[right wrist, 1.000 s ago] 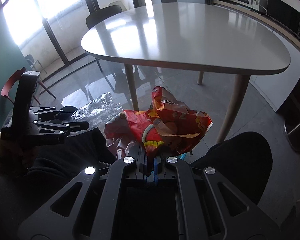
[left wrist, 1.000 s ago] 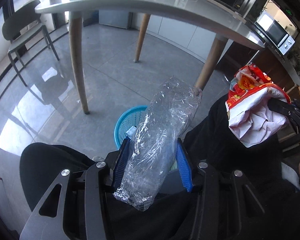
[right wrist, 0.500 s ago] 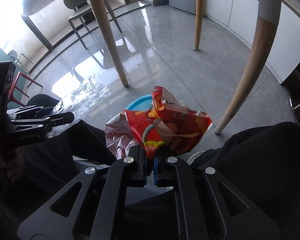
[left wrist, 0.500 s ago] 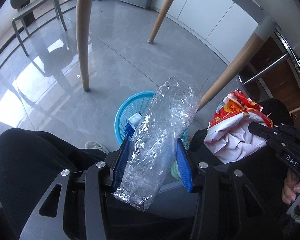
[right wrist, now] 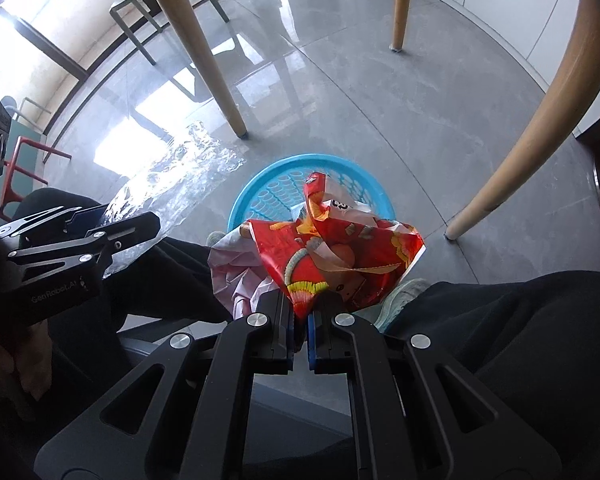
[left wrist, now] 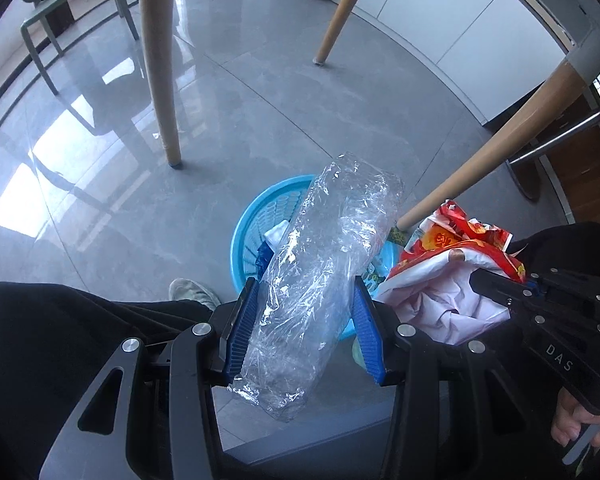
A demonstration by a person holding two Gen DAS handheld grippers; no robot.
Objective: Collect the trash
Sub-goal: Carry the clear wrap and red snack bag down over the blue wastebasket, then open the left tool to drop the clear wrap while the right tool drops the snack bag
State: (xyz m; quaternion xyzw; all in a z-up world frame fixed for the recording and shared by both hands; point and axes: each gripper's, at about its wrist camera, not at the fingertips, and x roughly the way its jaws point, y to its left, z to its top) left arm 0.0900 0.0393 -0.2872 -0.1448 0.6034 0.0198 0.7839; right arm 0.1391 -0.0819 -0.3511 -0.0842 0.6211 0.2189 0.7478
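Above the glossy grey tiled floor (left wrist: pixel 260 120) and round blue plastic basket (right wrist: pixel 268 196), the left gripper (left wrist: pixel 304 332) clamped a crumpled clear plastic bottle (left wrist: pixel 324 264) while the right gripper (right wrist: pixel 300 332) pinched a red snack wrapper (right wrist: pixel 340 256).

crushed clear plastic bottle (left wrist: pixel 320 280) – tilted, above blue basket (left wrist: pixel 246 232) | red snack wrapper (right wrist: pixel 340 256) with pale paper – crumpled, over basket rim | basket on floor, part-filled
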